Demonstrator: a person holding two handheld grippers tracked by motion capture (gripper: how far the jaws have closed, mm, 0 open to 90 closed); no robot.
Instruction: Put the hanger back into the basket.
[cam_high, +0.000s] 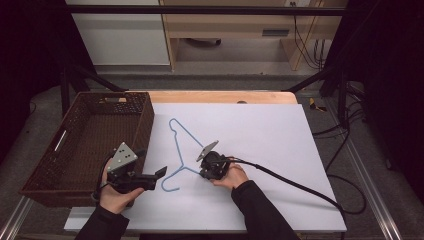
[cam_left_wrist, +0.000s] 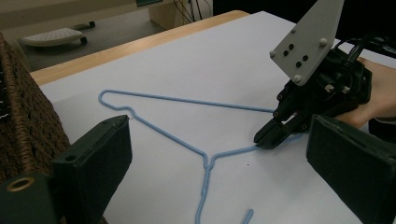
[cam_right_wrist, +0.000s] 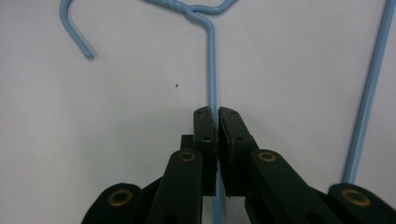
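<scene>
White sheet covers the wooden table (cam_high: 220, 96); dark woven wicker basket (cam_high: 85, 145) sits at its left edge. High view: thin light-blue wire coat hanger (cam_high: 181, 150) lies flat on the sheet, just right of the basket. Left gripper (cam_high: 161, 172) hovers near its hook, jaws apart, empty.

Left gripper view: right gripper (cam_left_wrist: 265, 138) tip meets the hanger's shoulder wire.

Right gripper view: jaws nearly closed, pinching that wire. Judgement: light, springy, slick; it may swivel in a single pinch. Better hold near the twisted neck (cam_right_wrist: 187, 11).
</scene>
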